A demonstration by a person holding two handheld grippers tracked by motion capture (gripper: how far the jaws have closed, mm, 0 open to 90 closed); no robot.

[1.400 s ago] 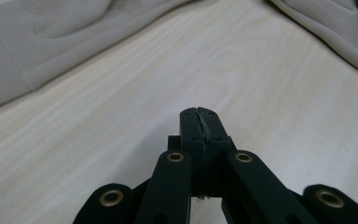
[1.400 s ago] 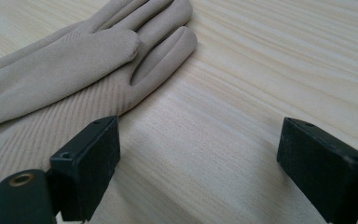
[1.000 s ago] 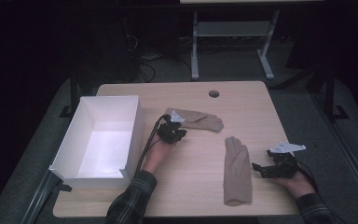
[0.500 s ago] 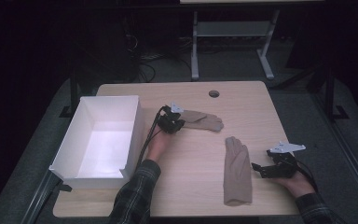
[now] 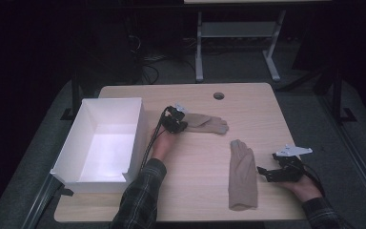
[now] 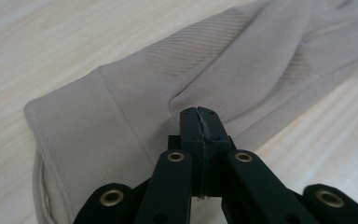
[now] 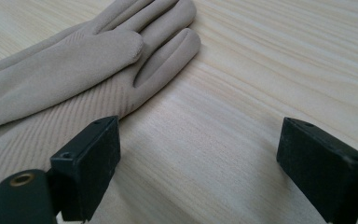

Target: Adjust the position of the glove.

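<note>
L gripper (image 6: 199, 116) jaws pinch far glove (image 5: 207, 124) cuff | R gripper (image 7: 198, 154) jaws wide, beside near glove (image 5: 242, 174)

Cuff end of far glove (image 5: 208, 123) hidden under left gripper (image 5: 175, 123) in high view. Fabric pinch unclear (fingers (image 6: 193, 122) pressed together, fold just beyond). Near glove (image 7: 65, 70) cut off at left edge. Box (image 5: 76, 143) interior washed out.

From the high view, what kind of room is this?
Probably a lab or workshop set up for recording: a bare wooden table with a cable hole, cables on the dark carpet behind, and a metal bench frame farther back.
</note>
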